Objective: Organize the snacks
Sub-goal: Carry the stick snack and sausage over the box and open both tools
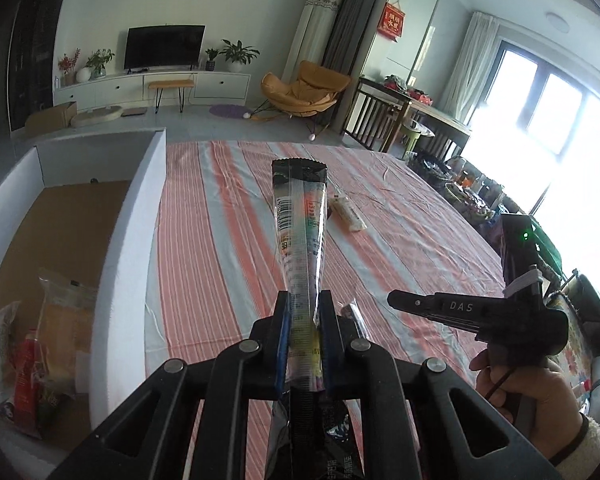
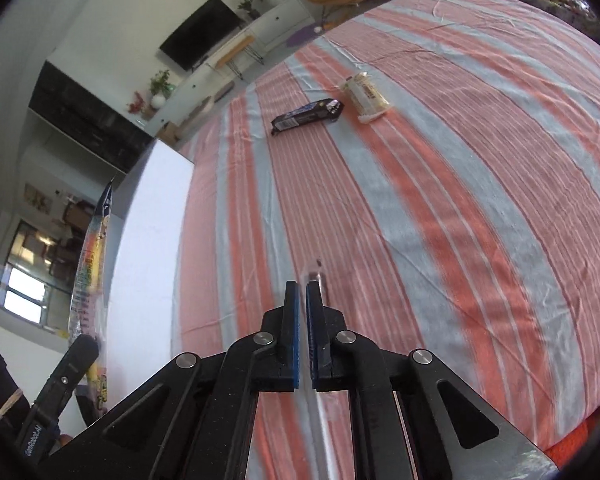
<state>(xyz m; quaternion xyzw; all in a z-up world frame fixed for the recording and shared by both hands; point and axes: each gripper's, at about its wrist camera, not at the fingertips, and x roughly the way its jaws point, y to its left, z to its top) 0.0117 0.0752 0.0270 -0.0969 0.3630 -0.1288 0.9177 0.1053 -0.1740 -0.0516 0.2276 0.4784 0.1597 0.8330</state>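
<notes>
Above striped cloth (image 1: 228,240), fingers (image 1: 281,340) pinch snack packet (image 1: 300,216).

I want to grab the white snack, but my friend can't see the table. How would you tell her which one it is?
Look at the big table with the pink and grey striped cloth. Out near its far middle two snacks lie side by side, not in any gripper. The pale cream-white packet is the short, chunky one, right beside the dark black-and-blue bar.
</notes>
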